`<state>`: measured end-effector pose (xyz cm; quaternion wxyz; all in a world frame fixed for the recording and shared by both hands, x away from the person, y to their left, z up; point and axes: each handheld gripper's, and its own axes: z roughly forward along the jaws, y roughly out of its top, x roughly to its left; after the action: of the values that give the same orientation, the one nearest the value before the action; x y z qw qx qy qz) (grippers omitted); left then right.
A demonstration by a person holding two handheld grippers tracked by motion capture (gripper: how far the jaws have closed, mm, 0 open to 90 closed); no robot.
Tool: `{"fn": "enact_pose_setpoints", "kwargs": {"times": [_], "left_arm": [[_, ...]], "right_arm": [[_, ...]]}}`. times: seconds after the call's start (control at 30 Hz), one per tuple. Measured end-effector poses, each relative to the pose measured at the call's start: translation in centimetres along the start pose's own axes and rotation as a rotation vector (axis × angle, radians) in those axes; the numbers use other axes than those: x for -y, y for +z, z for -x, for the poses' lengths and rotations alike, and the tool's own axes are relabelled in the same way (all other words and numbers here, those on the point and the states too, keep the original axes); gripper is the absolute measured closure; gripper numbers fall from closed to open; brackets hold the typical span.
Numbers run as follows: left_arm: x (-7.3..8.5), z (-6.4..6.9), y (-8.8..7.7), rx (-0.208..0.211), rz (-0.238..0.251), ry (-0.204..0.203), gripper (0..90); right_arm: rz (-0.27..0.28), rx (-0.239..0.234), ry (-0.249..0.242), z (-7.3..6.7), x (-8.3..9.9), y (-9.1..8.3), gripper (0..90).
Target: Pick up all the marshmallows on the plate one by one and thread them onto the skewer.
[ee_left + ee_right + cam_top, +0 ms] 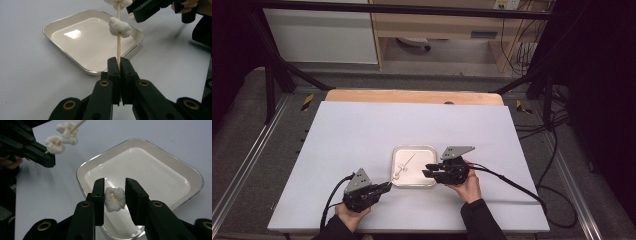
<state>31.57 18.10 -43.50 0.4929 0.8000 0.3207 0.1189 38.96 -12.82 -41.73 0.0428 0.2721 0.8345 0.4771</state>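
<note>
Popcorn piece (114,199) pinched in the right gripper (114,202) over the near corner of the metal tray (192,176); left gripper (119,65) clamped on a wooden skewer (118,47) already carrying two pieces, slanted above the tray. Step in hand, likely: threading; next, line the piece up with the skewer tip. Tip cut off in the left gripper view; counter (362,130) otherwise bare.

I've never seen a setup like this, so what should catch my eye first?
Probably the thin wooden skewer threaded with white puffy pieces, clamped upright in the left gripper beside the shallow white tray. Next, the right gripper holds another white puff between its jaws, just above the tray's near corner.
</note>
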Motion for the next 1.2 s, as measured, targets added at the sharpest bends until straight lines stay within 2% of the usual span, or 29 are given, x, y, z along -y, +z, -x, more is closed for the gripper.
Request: {"fn": "enact_pose_setpoints", "kwargs": {"times": [0.33, 0.7, 0.9, 1.03, 1.2], "left_arm": [[0.0, 0.0, -0.1, 0.003, 0.006, 0.001, 88.0], [0.0, 0.1, -0.1, 0.010, 0.010, 0.005, 88.0], [-0.1, 0.2, -0.2, 0.012, 0.014, 0.006, 88.0], [-0.1, 0.2, -0.2, 0.013, 0.015, 0.009, 88.0], [-0.1, 0.2, -0.2, 0.014, 0.017, 0.011, 88.0]], "right_arm": [[0.125, -0.047, 0.069, 0.1, -1.5, -2.4, 70.6], [0.248, -0.094, 0.160, 0.8, -3.0, -4.4, 71.4], [0.292, -0.118, 0.201, 1.2, -3.5, -4.5, 71.5], [0.301, -0.130, 0.228, 1.5, -3.7, -4.2, 71.5], [0.300, -0.141, 0.239, 1.7, -4.0, -3.4, 71.7]]}}
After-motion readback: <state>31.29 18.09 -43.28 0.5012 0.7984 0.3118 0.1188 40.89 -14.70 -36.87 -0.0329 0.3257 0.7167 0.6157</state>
